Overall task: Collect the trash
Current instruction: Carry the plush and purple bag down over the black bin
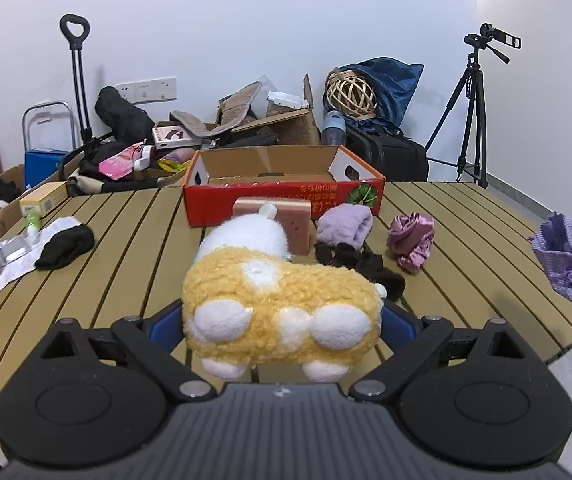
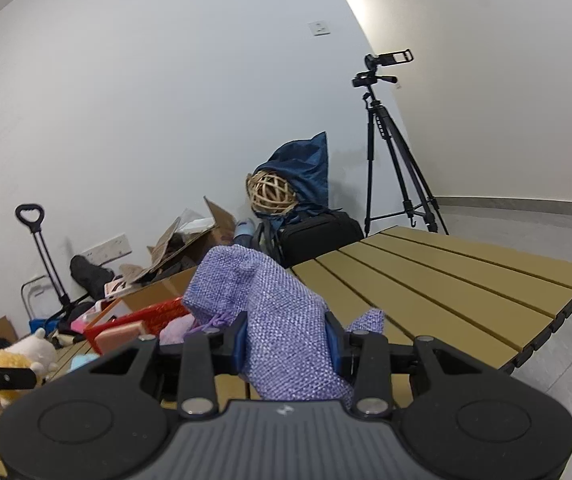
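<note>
Plush toy [image 1: 277,300] gripped by left claw [image 1: 281,320], pink block [image 1: 286,220] ahead; right claw [image 2: 288,344] grips purple pouch [image 2: 281,320].

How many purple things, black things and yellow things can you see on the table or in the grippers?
Purple: 3: woven pouch, fuzzy bundle, satin scrunchie
Black: 2: sock, furry piece
Yellow: 1: plush toy
Total: 6

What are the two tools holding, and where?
Left tool squeezes the yellow plush toy around its back end. Right tool pinches the purple woven pouch mid-body.
</note>
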### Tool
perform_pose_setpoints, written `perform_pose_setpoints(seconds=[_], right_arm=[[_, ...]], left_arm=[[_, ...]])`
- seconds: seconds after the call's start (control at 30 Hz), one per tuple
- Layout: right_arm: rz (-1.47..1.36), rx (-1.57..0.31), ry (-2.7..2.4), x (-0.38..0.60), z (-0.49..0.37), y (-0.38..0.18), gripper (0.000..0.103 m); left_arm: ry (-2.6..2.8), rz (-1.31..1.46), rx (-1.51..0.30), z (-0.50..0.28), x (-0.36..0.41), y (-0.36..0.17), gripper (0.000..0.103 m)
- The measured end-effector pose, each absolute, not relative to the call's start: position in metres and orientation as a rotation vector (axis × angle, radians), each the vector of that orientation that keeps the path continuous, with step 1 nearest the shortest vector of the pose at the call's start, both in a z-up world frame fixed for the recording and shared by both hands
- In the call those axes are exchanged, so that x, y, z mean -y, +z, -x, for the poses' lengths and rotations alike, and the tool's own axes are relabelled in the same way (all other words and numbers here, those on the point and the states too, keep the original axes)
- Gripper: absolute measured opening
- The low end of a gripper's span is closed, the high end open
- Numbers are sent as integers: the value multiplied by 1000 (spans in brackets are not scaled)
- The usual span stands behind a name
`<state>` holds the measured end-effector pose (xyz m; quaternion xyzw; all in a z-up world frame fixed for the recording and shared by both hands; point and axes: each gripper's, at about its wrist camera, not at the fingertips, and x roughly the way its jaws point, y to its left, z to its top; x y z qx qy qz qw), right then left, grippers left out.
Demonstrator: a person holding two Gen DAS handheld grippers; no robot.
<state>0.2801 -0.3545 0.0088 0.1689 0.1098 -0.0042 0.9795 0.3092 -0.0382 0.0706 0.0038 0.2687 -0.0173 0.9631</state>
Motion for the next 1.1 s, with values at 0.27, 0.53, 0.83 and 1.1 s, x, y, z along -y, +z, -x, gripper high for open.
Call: perform_pose_setpoints(seconds=[0.27, 0.53, 0.83, 1.1], right_arm=[[-301, -236, 21, 344, -262, 6, 36], [-283, -283, 67, 325, -237, -5, 36], [-239, -363, 99, 305, -210, -28, 36], [-202, -456, 97, 293, -199, -51, 36]], left_arm=[[-11, 15, -551, -274, 23, 70, 97], [13, 33, -578, -241, 6, 56, 97], [13, 37, -598, -205, -10, 41, 97], [13, 32, -629, -177, -18, 20, 97]])
